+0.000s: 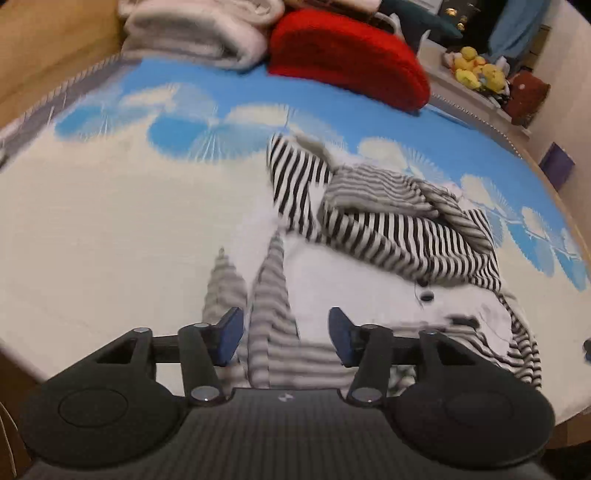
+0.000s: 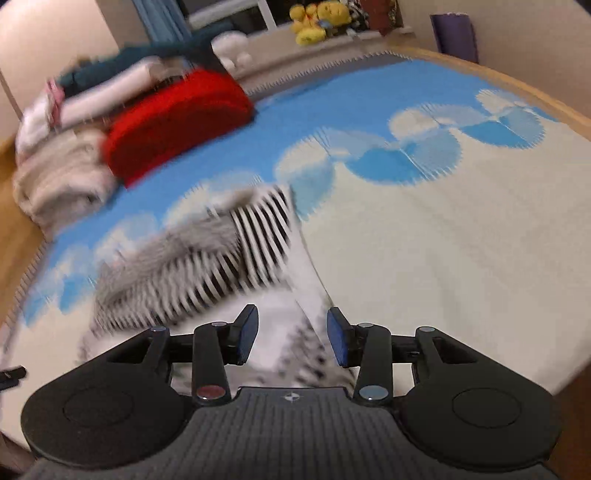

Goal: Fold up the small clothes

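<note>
We stand over a bed with a striped garment crumpled on its blue-and-cream cover.

We see the bed cover [image 1: 110,221] bearing the striped garment [image 1: 406,236] near its middle, blurred in the right view. A red cushion [image 1: 347,55] and folded white blankets [image 1: 192,33] sit at the far edge; yellow plush toys [image 1: 476,70] rest on a ledge beyond. Our left gripper [image 1: 286,338] and right gripper [image 2: 291,336] both stand parted over cloth, pads pressing nothing.

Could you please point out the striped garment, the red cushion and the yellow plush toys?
striped garment [image 1: 424,240]: left wrist view, bunched middle.
red cushion [image 1: 347,55]: left wrist view, top face.
yellow plush toys [image 2: 319,20]: right wrist view, centre.
</note>
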Demonstrator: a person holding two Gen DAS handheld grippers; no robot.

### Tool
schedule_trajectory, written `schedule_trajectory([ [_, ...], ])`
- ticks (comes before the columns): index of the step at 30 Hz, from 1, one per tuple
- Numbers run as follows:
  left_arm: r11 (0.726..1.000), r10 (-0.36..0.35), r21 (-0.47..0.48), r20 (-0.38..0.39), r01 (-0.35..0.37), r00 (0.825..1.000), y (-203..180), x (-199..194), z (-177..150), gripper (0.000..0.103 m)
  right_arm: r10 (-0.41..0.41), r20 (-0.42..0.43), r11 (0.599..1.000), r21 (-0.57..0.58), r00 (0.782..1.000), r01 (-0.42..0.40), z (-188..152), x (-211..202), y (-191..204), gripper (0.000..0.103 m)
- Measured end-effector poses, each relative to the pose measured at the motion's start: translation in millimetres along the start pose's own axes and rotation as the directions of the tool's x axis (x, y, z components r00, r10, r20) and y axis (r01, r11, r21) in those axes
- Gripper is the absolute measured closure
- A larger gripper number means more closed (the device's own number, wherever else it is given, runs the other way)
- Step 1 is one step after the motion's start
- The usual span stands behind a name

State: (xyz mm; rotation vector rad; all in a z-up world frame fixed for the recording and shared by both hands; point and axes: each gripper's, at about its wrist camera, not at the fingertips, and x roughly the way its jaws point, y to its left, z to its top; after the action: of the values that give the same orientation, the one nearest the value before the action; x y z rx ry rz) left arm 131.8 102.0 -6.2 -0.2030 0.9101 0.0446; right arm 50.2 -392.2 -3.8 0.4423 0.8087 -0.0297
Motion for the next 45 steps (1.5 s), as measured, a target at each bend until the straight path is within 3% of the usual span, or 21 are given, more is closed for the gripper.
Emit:
schedule_trajectory([
  [2, 1.000, -0.005, -0.014, -0.034, 0.004, 0.999, 3, 1, -14, 0.048, 0.031, 0.010, 1.000, -0.005, 0.999, -0.031, -9, -5, 2, 0.060],
  [5, 0.999, 0.010, -0.033, -0.092, -0.013, 0.996, 6, 1, -25, 0.048, 0.001, -0.010, 0.998, -0.064, 1.000, -0.001, -22, -1, 6, 0.060],
  [10, 1.000, 0.002, 0.011, -0.034, -0.001, 0.999, 11, 6, -44, 0.043, -0.009, -0.133, 1.000, 0.003, 0.991, 0.009, -39, 22, -4, 0.060],
  [12, 0.998, 0.056, -0.008, -0.113, -0.057, 0.992, 15, 26, -48, 0.042, -0.017, -0.174, 0.999, 0.025, 0.985, 0.021, -43, 33, -6, 0.051],
  [14, 0.997, 0.072, -0.030, -0.128, -0.077, 0.989, 20, 35, -47, 0.038, -0.046, -0.203, 0.999, 0.012, 0.978, 0.050, -47, 43, -5, 0.047],
  [16, 0.991, 0.100, -0.074, -0.142, -0.111, 0.985, 28, 41, -45, 0.024, -0.075, -0.228, 0.997, -0.003, 0.971, 0.077, -50, 51, -6, 0.046],
  [20, 0.980, 0.076, -0.170, -0.187, -0.109, 0.979, 38, 53, -45, 0.023, -0.105, -0.282, 0.994, -0.026, 0.954, 0.102, -57, 71, -3, 0.042],
  [28, 0.988, 0.108, -0.082, -0.236, -0.131, 0.966, 23, 73, -48, 0.022, -0.171, -0.340, 0.985, -0.056, 0.925, 0.162, -67, 93, 10, 0.040],
  [35, 0.989, 0.128, -0.040, -0.282, -0.145, 0.951, 18, 82, -54, 0.024, -0.205, -0.344, 0.979, -0.080, 0.916, 0.189, -72, 93, 8, 0.038],
  [36, 0.989, 0.126, -0.034, -0.285, -0.141, 0.950, 17, 82, -55, 0.026, -0.205, -0.344, 0.979, -0.084, 0.916, 0.188, -72, 93, 8, 0.038],
  [38, 0.991, 0.119, -0.020, -0.285, -0.130, 0.951, 14, 83, -56, 0.041, -0.196, -0.347, 0.980, -0.083, 0.917, 0.178, -72, 91, 7, 0.038],
  [40, 0.993, 0.113, -0.008, -0.285, -0.120, 0.952, 12, 82, -58, 0.069, -0.170, -0.350, 0.985, -0.082, 0.921, 0.151, -72, 89, 8, 0.046],
  [41, 0.994, 0.105, -0.006, -0.281, -0.111, 0.954, 12, 81, -58, 0.078, -0.151, -0.349, 0.988, -0.080, 0.925, 0.131, -72, 88, 8, 0.059],
  [42, 0.994, 0.101, -0.006, -0.275, -0.106, 0.956, 11, 79, -57, 0.094, -0.129, -0.346, 0.991, -0.076, 0.929, 0.109, -72, 86, 9, 0.077],
  [44, 0.994, 0.101, -0.017, -0.252, -0.109, 0.963, 12, 72, -54, 0.095, -0.089, -0.318, 0.995, -0.075, 0.944, 0.069, -70, 80, 12, 0.096],
  [45, 0.994, 0.085, -0.048, -0.236, -0.099, 0.968, 15, 68, -52, 0.095, -0.073, -0.298, 0.996, -0.070, 0.952, 0.055, -68, 76, 12, 0.096],
])
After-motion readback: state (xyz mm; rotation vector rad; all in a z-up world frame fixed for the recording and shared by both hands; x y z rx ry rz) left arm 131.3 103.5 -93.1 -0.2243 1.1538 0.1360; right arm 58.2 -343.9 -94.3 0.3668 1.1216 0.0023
